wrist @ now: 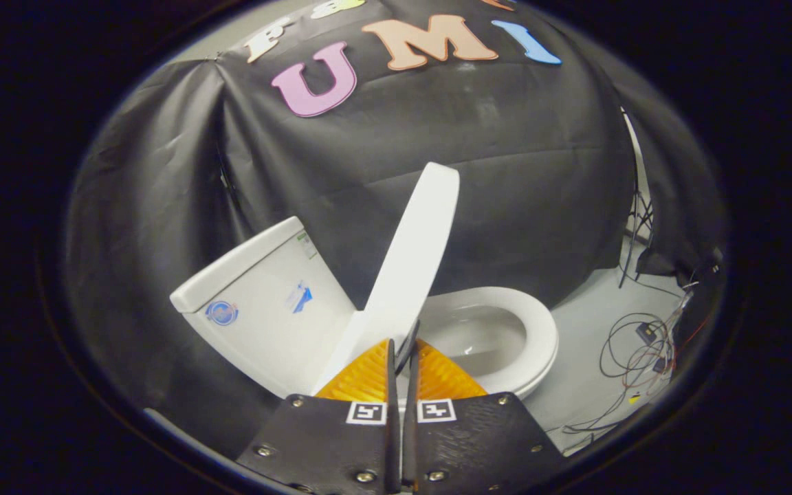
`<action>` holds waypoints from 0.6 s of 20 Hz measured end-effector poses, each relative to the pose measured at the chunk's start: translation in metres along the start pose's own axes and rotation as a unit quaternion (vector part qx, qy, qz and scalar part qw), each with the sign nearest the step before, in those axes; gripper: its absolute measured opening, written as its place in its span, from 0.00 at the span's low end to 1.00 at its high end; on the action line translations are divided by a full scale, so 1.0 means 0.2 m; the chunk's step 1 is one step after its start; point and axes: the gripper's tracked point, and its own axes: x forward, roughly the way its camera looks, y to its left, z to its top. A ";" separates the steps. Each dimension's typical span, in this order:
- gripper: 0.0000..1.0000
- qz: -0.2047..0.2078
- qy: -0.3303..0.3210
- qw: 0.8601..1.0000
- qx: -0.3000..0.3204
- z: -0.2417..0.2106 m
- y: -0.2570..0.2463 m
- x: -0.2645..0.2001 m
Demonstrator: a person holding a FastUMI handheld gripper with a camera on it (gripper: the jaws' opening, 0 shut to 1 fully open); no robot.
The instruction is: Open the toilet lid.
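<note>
White ceramic and white plastic make up the subject: a toilet whose lid (413,265) I have pinched by its near edge, raised clear of the seat (530,323). My gripper (404,357) is clenched on the lid, one finger on each face, with the lid's thin edge running into the narrow slot between them. I hold it by that edge, I judge, because it is the one part that offers two opposed faces to press on, and because it lies far from the hinge and so gives leverage.

The lid stands between the tank (258,295), on one side, and the open bowl with its seat, on the other. Its long axis rises from my fingertips and ends in a rounded end against the black cloth wall (520,179). In this tilted view the lid appears steeply inclined, its broad faces turned sideways toward tank and bowl, so I see it nearly edge-on. Whether it has passed the vertical I cannot tell, since the camera itself is rolled.

The seat lies flat on the bowl rim, uncovered. I judge the task well advanced; what is left is bringing the lid to rest against the tank. Loose cables (643,344) lie on the floor beyond the bowl, well apart from the work.
</note>
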 end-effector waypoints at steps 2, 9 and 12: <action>0.02 0.005 -0.004 1.000 0.001 0.01 0.03 0.00; 0.02 0.028 -0.016 0.999 0.004 0.05 0.17 0.00; 0.02 0.033 -0.021 0.999 0.002 0.07 0.21 -0.01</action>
